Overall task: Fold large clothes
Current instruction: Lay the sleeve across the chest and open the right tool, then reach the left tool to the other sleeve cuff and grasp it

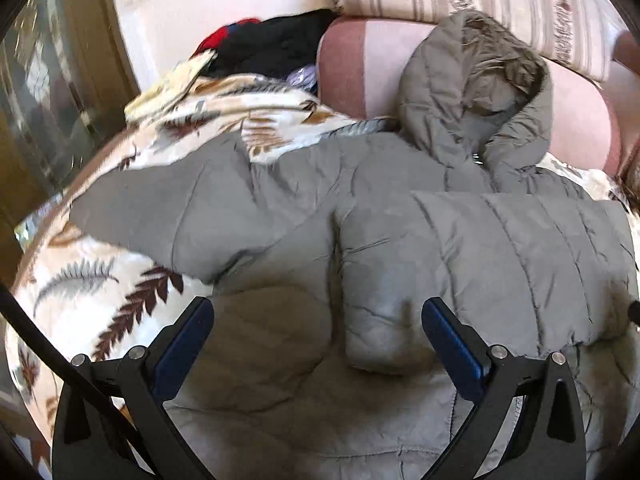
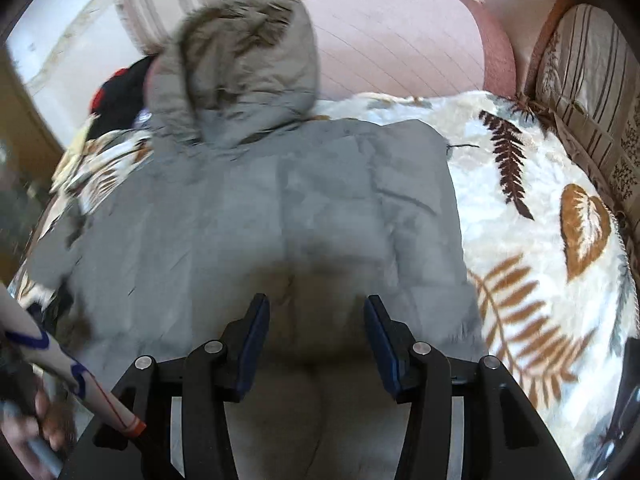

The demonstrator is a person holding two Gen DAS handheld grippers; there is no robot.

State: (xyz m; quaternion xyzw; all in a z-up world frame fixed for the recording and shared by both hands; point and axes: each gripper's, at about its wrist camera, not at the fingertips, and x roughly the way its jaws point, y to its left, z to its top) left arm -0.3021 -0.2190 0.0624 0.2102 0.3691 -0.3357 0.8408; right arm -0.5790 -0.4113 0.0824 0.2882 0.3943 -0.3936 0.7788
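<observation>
So the grey puffer jacket (image 1: 400,248) lay spread flat on a fern-print plush blanket (image 2: 540,240) over the sofa, hood (image 2: 236,72) resting up against the pink bolster cushion (image 2: 400,40). One sleeve (image 1: 500,264) was already folded across the body, the other sleeve (image 1: 160,216) stuck out sideways, probably next in line. The left gripper (image 1: 318,344) and right gripper (image 2: 316,332) both hovered over the lower jacket with fingers spread wide, holding nothing. The fabric looked quilted, puffy and slightly shiny, with a scruffy fur trim on the hood. A pile of dark clothes (image 1: 272,48) sat off behind.
</observation>
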